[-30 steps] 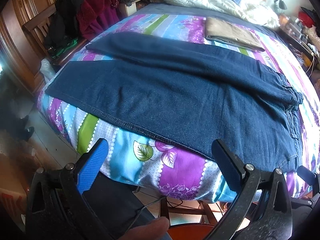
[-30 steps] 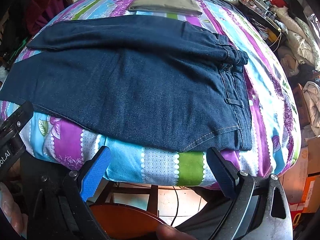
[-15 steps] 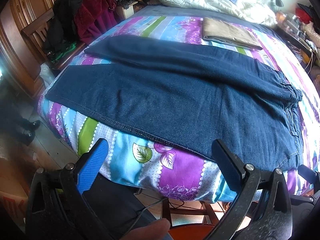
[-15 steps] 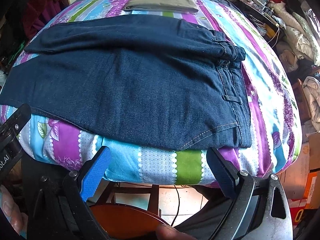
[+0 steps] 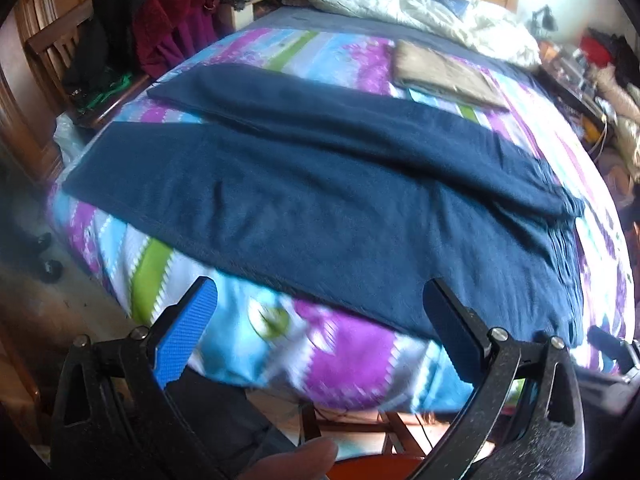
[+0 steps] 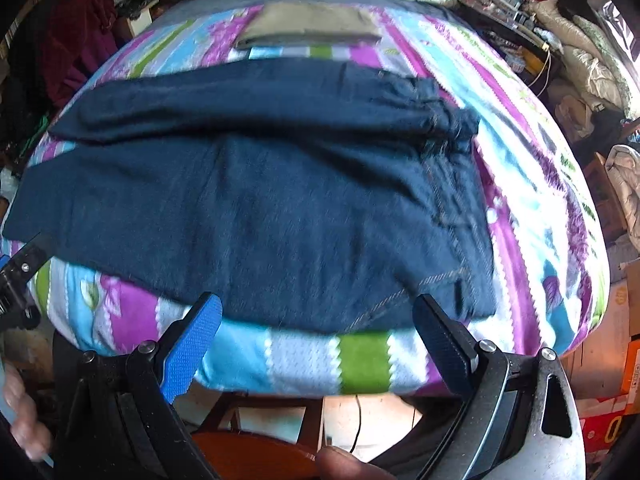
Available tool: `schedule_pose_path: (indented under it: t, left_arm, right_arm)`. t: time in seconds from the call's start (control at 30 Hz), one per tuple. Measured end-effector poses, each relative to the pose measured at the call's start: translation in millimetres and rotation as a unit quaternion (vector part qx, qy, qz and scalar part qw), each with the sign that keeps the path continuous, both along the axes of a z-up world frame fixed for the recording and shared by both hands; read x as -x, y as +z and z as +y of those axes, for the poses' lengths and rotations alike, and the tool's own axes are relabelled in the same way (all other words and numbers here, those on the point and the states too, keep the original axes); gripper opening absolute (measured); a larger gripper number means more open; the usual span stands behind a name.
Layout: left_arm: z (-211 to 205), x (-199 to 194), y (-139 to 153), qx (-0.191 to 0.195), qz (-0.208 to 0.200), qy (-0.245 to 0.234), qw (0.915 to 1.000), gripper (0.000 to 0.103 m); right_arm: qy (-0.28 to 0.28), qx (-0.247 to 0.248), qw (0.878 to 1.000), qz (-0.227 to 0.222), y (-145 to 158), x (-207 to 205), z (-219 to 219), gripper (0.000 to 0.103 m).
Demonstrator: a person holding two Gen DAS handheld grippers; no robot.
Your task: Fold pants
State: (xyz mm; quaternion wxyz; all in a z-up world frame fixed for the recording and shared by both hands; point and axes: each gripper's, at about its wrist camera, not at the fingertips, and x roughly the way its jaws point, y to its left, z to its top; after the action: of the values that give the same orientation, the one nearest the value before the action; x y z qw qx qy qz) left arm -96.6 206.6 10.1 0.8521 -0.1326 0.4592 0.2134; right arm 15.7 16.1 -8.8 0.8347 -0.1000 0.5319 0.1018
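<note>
Jeans, dark blue denim [image 5: 328, 208], lie across the near part of a bed w/ a striped purple, blue & green floral blanket [image 5: 352, 360]; waistband sits to the right [image 6: 452, 184], leg ends to the left. Far leg looks partly laid over the near one, but edges don't line up, so I'd judge the lengthwise fold as only half done at best. Left to do, as I read it: square the legs, then fold crosswise into a compact stack. A flat tan folded garment [image 6: 308, 28] farther up the bed may be an already finished piece, can't confirm.

Left gripper [image 5: 320, 312] is spread wide, nothing between its blue pad and black finger, hanging off the near bed edge & not touching cloth. Right gripper [image 6: 316, 328] same: wide, empty, just short of the denim hem near the waist corner.

Hard to see: both views are motion-blurred, so seams, pockets & belt loops smear. Left hem runs toward the frame edge in the right wrist view. What's under the top leg is hidden. A fingertip [image 5: 296, 460] shows at the bottom, rest of the hand cut off
</note>
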Motion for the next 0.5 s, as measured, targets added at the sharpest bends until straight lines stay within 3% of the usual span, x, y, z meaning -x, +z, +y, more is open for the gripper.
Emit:
schedule_pose_path:
  t: [0.13,0.27,0.37,0.5]
  left_arm:
    - [62.4,-6.5,-3.5,-0.002,-0.002,0.022,0.9997,0.102]
    - [139.1,-20.0,8.3,-0.028,-0.014,0.07,0.997,0.097]
    - [203.1,-53.1,28.2,-0.077,-0.024,0.095,0.9922,0.098]
    - [268.0,-109.6,27.5,-0.059,-0.001,0.071,0.9957,0.098]
  right_arm:
    - [-0.051,-0.042,0.995,-0.075,38.2,-45.6,-35.6,0.097]
    - [-0.09,-0.114,0.973,-0.179,86.7,-98.7,-88.0,0.103]
    - [-0.076,-0.165,0.979,-0.091,79.6,-172.6,-119.1,0.103]
    - [-0.118,-0.172,0.974,-0.089,72.4,-225.6,-136.0,0.103]
